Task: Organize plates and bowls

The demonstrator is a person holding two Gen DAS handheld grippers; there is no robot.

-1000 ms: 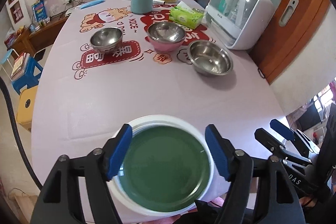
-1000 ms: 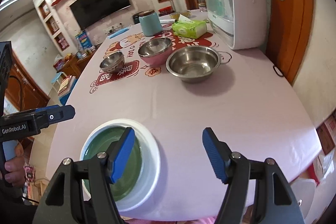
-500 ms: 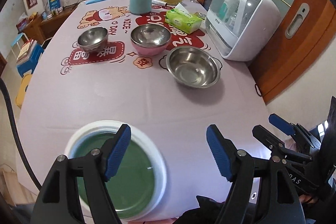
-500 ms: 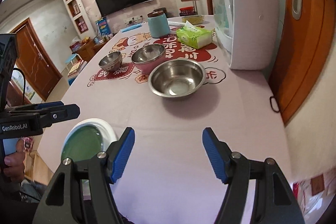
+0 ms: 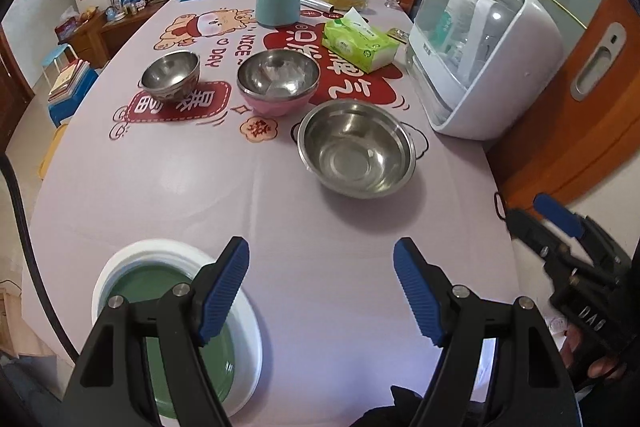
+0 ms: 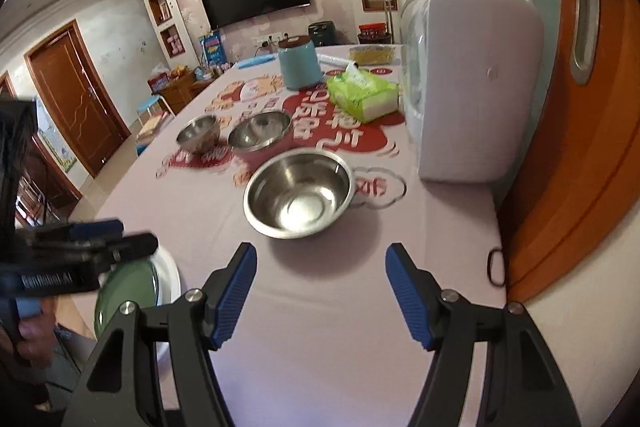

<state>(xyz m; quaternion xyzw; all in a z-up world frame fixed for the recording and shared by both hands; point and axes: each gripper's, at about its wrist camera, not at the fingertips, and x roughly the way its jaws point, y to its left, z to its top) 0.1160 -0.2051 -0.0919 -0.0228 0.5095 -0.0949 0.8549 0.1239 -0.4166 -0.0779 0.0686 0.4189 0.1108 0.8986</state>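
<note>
Now, what I have on my two feeds:
Left claw (image 5: 322, 289): my jaws stand wide apart, gripping nothing, over bare pink tablecloth (image 5: 320, 235).
Right claw (image 6: 320, 293): likewise wide and empty.
Plates: round green plate (image 5: 160, 291) nested in white plate (image 5: 136, 255), near table edge, under my left finger.
Bowls: wide steel bowl (image 5: 356, 147) ahead; steel-lined pink bowl (image 5: 278, 81) and small steel bowl (image 5: 171, 75) beyond.
</note>
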